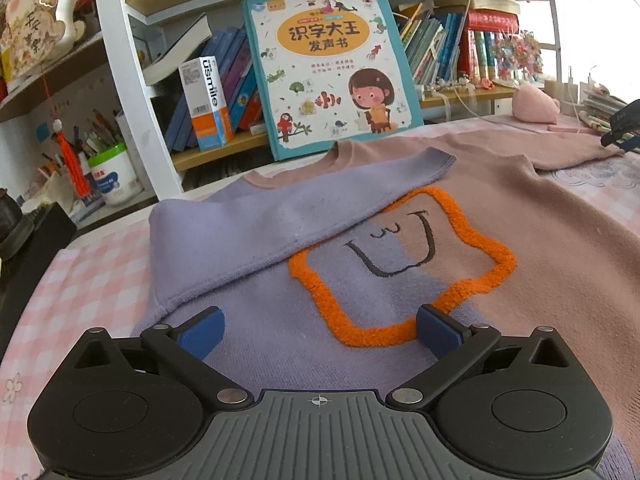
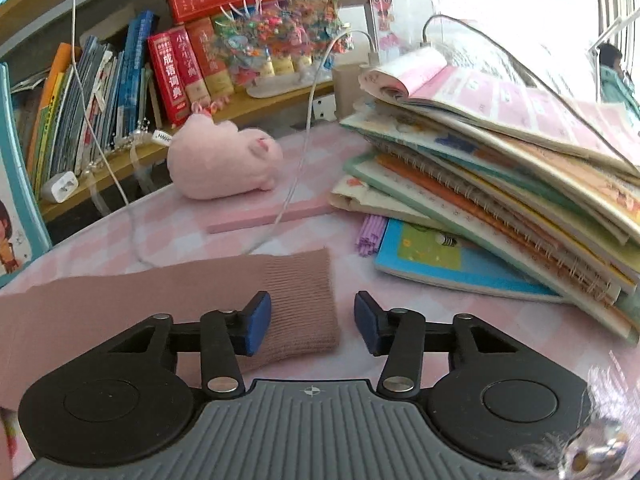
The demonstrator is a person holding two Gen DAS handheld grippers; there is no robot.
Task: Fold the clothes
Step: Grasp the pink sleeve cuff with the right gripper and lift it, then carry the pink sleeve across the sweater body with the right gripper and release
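A lilac and dusty-pink sweater [image 1: 400, 248] with an orange fuzzy frame and a smiling face lies flat on the pink checked table cover [image 1: 92, 276]. Its lilac sleeve [image 1: 280, 216] is folded across the chest. My left gripper [image 1: 320, 332] is open and empty over the sweater's lower front. The pink sleeve stretches to the right, where my other gripper shows at the edge [image 1: 624, 128]. In the right wrist view, my right gripper [image 2: 313, 322] is open with the ribbed pink cuff [image 2: 300, 300] between its fingers, lying flat on the table.
A bookshelf with a large children's book [image 1: 332, 72] stands behind the table. A pen pot [image 1: 114, 172] is at the left. A pink plush toy [image 2: 224, 160], a white cable [image 2: 296, 176] and a tall stack of books [image 2: 500, 184] crowd the right side.
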